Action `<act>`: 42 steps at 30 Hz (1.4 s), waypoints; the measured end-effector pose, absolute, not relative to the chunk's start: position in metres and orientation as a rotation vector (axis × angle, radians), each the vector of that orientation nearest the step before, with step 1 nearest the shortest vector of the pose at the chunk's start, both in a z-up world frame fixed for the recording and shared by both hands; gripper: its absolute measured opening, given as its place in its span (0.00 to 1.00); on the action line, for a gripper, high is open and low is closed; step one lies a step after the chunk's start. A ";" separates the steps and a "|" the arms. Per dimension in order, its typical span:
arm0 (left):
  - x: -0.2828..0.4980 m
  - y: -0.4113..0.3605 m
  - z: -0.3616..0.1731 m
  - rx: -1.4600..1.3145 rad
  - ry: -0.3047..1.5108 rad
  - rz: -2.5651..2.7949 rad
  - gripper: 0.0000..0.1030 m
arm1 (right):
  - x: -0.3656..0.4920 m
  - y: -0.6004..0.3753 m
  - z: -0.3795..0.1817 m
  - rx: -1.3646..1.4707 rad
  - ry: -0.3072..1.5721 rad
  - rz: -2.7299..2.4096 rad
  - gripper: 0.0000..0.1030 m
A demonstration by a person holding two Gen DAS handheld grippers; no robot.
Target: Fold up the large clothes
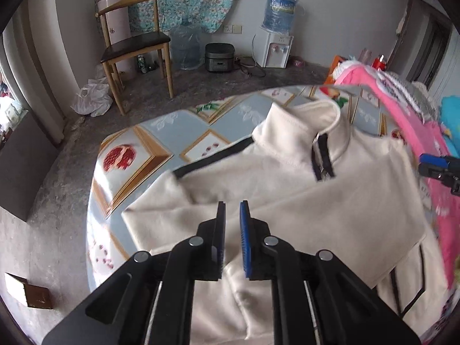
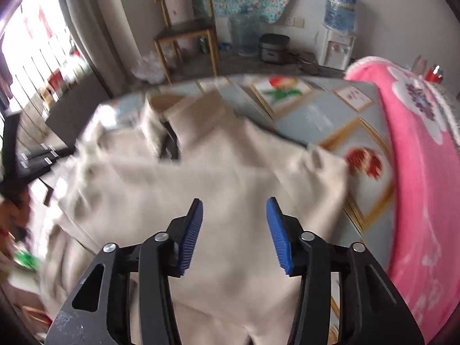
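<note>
The left gripper [image 1: 232, 205] hangs over the cream jacket [image 1: 287, 195] with its fingers a narrow slit apart and nothing pinched; the folded-over sleeve and its black trim lie just beyond and left of the tips, and the zipped collar sits further ahead to their right. The jacket is spread on the round patterned table [image 1: 138, 143], hem side under the fingers. Further right, the right gripper [image 2: 234, 208] has its blue pads [image 2: 277, 230] standing well apart, also empty, above the cloth's flat middle; the jacket's right fold edge lies just right of the tips, with a pink blanket [image 2: 417, 172] beyond it. The side folds look laid. To do the next fold cleanly, each gripper should probably pinch both layers at the hem corners nearest the fingers, lift evenly, and carry them toward the collar without dragging the sleeves loose.
</note>
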State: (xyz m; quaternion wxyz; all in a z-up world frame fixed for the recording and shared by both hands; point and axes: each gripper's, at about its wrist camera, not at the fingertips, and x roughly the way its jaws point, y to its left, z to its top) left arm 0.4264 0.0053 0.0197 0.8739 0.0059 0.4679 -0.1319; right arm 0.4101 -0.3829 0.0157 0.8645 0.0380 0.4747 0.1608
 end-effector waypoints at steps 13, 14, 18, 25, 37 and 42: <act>0.575 -0.059 -0.006 -0.240 1.141 -0.194 0.28 | 0.560 -0.331 -0.018 0.346 1.134 0.238 0.45; 0.578 -0.061 -0.011 -0.246 1.151 -0.191 0.28 | 0.562 -0.330 -0.023 0.348 1.151 0.230 0.42; 0.590 -0.072 -0.030 -0.222 1.216 -0.181 0.23 | 0.565 -0.330 -0.039 0.303 1.200 0.208 0.16; 0.562 -0.073 -0.005 -0.146 1.124 -0.244 0.05 | 0.524 -0.344 -0.016 0.242 1.100 0.264 0.08; 0.437 -0.056 -0.014 0.051 1.069 -0.386 0.05 | 0.419 -0.331 -0.055 -0.117 1.054 0.251 0.06; 0.410 -0.044 -0.039 0.074 1.109 -0.380 0.05 | 0.408 -0.333 -0.073 -0.157 1.041 0.205 0.07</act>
